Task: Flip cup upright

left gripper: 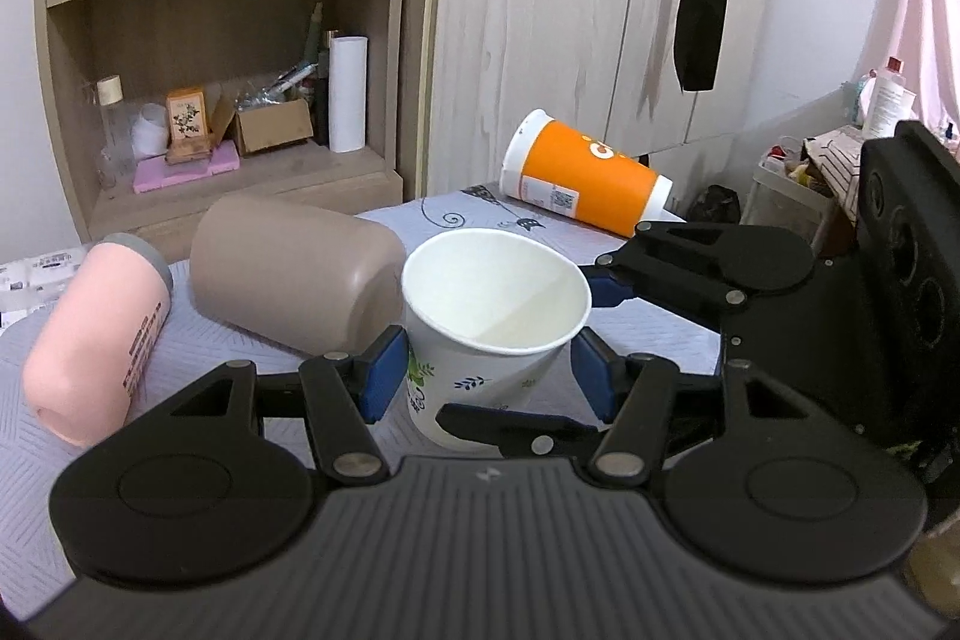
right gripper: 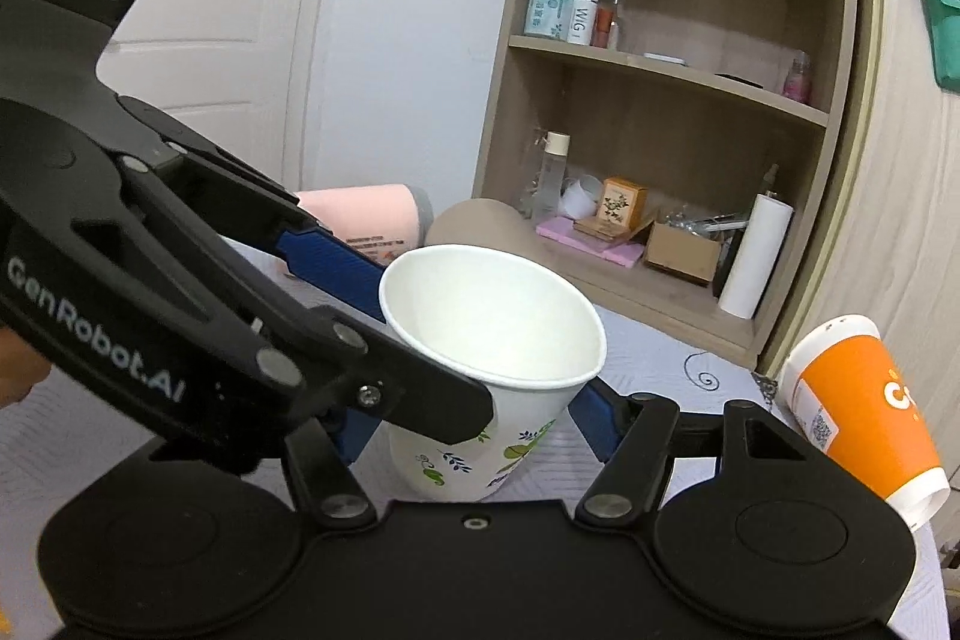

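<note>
Both claws meet around one white paper cup point(left gripper: 489, 328), mouth up, at frame centre.
Left claw point(left gripper: 486, 376) pads flank its wall, seemingly touching; right claw point(right gripper: 474, 418) likewise, grip unclear. Behind on the desk point(left gripper: 198, 370) lie a pink bottle point(left gripper: 96, 334), tan cup point(left gripper: 294, 274) and, upper right, an orange cup point(left gripper: 585, 175).

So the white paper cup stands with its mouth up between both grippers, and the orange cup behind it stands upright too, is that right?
Not quite. The orange cup lies on its side, as the left wrist view shows. The white paper cup does have its mouth up, between the left gripper and the right gripper.
</note>
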`<state>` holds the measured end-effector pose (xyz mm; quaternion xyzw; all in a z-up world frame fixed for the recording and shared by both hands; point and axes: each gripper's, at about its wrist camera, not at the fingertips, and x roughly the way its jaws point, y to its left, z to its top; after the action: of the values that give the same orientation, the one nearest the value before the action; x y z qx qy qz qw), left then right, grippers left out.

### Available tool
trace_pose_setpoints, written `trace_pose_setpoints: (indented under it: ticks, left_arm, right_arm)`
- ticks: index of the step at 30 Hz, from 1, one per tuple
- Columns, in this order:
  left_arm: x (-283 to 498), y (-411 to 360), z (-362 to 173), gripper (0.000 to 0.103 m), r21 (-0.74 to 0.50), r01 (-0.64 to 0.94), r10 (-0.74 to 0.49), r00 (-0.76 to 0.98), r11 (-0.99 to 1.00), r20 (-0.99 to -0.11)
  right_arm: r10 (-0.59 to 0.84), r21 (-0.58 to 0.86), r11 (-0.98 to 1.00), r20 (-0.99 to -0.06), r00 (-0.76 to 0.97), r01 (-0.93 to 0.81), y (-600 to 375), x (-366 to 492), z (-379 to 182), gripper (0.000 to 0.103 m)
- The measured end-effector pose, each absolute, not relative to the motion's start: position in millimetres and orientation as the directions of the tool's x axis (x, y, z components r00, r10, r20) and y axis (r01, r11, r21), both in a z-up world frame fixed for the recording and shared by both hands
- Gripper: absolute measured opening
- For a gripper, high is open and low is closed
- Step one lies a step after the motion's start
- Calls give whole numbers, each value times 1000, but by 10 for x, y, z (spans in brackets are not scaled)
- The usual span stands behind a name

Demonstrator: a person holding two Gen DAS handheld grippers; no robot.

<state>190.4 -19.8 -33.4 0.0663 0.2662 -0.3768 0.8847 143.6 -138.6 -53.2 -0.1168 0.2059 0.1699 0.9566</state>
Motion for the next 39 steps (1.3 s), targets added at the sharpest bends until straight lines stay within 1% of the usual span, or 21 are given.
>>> trace_pose_setpoints:
  ticks: [4,8,12,15,18,19,20,22,24,26,28,31,33,35,37,39]
  left_arm:
    - [1935,-217,-393,59,-84,694,-623,578,715,-527]
    - [1940,-193,-401,59,-99,686,-623,579,721,-526]
    - [1955,-176,-415,61,-133,675,-621,561,726,-547]
    - [1973,-165,-446,62,-179,658,-623,539,732,-567]
    - [1934,-136,-457,68,-178,640,-609,552,747,-570]
    - [1916,-124,-452,74,-177,631,-600,556,755,-575]
    - [1897,-113,-444,77,-176,618,-586,559,766,-587]
    - [1831,-92,-409,77,-174,605,-567,553,777,-611]
    - [1729,-52,-349,81,-177,584,-553,564,792,-613]
    - [1615,-27,-280,85,-149,560,-523,600,815,-606]
    - [1487,0,-216,90,-109,528,-480,644,843,-596]
    - [1343,2,-147,91,-30,444,-373,712,895,-595]
    - [1253,-1,-114,91,16,378,-296,750,926,-592]
    - [1199,9,-77,92,16,355,-277,757,935,-593]
    - [1139,41,-34,98,-10,347,-284,751,938,-596]
    - [1060,90,18,100,-45,328,-290,751,943,-593]
  right_arm:
    - [265,-169,911,-458,848,-376,-1373,1492,-555,71]
    - [264,-187,904,-460,848,-384,-1362,1493,-553,72]
    - [275,-203,893,-463,843,-402,-1332,1454,-552,76]
    - [258,-225,886,-485,836,-405,-1304,1455,-547,77]
    - [251,-213,895,-486,837,-392,-1320,1432,-533,83]
    - [244,-210,899,-485,840,-383,-1328,1416,-531,84]
    - [239,-207,903,-485,841,-376,-1340,1401,-530,85]
    - [230,-195,911,-489,841,-362,-1373,1354,-524,85]
    - [228,-170,922,-491,841,-349,-1415,1294,-510,87]
    - [223,-143,933,-485,845,-329,-1453,1208,-489,87]
    - [214,-118,946,-473,854,-302,-1495,1107,-459,87]
    - [185,-73,965,-491,851,-252,-1573,990,-401,87]
    - [182,-32,974,-476,860,-224,-1655,885,-334,87]
    - [171,-20,979,-456,874,-202,-1696,765,-258,87]
    - [148,-27,984,-434,888,-178,-1715,644,-167,87]
    - [137,-23,987,-420,897,-161,-1726,531,-75,87]
